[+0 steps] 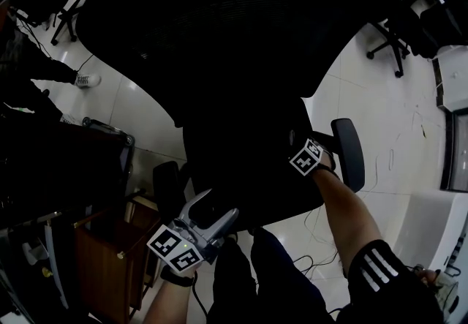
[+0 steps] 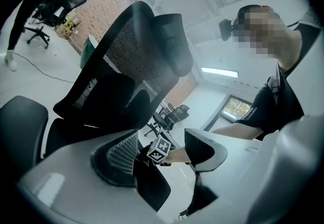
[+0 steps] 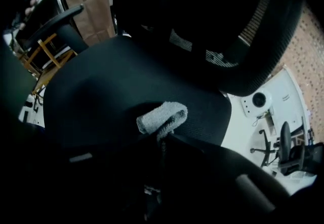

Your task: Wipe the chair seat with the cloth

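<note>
The black office chair's seat point(image 3: 116, 81) fills the right gripper view, under its mesh backrest point(image 3: 243, 41). A folded grey cloth point(image 3: 163, 117) lies on the seat's near part, and my right gripper point(image 3: 161, 138) is shut on it. In the head view the seat is too dark to make out; only the right gripper's marker cube point(image 1: 308, 157) shows above it, and the cloth is hidden. My left gripper point(image 1: 218, 208) hangs off the seat's front left corner. Its white fingers point(image 2: 76, 177) stand wide open with nothing between them, facing the backrest point(image 2: 121, 61) and the right gripper's cube point(image 2: 161, 148).
The chair's armrests point(image 1: 349, 151) point(image 1: 167, 187) flank the seat. A brown wooden cabinet point(image 1: 110, 257) stands at the lower left. Another person's shoe point(image 1: 86, 80) is on the white floor at far left. Other office chairs point(image 1: 395, 37) stand at the back right.
</note>
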Demonstrator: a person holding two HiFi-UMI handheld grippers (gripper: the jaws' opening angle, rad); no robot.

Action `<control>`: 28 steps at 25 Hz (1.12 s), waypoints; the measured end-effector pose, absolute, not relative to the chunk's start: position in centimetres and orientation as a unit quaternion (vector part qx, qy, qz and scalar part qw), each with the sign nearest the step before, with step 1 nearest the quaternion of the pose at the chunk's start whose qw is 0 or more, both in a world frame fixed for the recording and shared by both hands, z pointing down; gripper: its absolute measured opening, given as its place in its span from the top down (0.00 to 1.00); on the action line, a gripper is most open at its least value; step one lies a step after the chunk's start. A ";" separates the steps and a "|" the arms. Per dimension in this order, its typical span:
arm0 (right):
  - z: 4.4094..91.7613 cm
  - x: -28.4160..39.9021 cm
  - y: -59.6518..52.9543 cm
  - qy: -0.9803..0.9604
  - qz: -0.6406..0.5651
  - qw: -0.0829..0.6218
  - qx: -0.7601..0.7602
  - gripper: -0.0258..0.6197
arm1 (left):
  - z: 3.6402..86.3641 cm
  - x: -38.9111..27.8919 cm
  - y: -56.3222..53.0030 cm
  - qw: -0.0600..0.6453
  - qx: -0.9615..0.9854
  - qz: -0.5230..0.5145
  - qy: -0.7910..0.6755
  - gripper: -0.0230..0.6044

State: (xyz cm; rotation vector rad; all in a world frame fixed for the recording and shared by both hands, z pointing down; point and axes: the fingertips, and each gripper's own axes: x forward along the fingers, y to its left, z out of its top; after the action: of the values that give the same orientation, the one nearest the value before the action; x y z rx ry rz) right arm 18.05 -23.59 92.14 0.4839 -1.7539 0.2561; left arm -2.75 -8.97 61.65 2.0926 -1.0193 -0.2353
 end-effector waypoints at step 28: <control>93.9 11.1 -7.4 -0.799 0.134 0.583 0.063 0.92 | 63.3 -3.2 -6.0 0.410 0.811 -0.075 -0.411 0.47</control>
State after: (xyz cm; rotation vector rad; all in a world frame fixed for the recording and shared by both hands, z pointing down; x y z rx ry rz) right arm 11.11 -7.43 93.88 0.1477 -1.8642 0.3137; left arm -3.17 -5.98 63.28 2.0410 -1.0347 -0.1897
